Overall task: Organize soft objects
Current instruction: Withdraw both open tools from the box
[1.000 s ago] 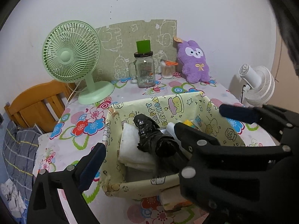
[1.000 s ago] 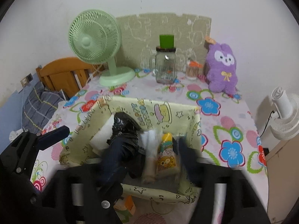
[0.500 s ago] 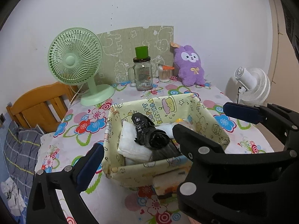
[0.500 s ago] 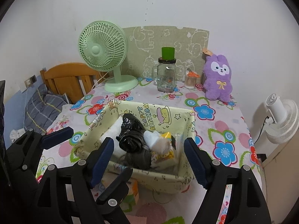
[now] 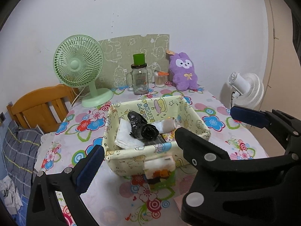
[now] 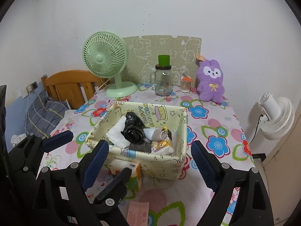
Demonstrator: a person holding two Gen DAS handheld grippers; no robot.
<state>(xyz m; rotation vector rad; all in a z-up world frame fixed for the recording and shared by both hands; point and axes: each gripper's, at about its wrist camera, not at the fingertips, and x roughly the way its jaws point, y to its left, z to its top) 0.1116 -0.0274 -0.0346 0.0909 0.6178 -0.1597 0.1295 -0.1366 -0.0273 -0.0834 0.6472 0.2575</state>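
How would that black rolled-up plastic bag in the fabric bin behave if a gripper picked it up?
The black bag roll looks crinkly and thin, so probably light and squashy. Its glossy film may slip between jaws. The loosely wound end could unroll when lifted from the fabric bin.

White wall point(image 6: 188, 9), wooden headboard point(image 6: 71, 84)

The fabric basket point(image 6: 165, 164) hides the rear of the tissue pack point(image 6: 129, 171); the pink card point(image 6: 138, 213) runs off frame.
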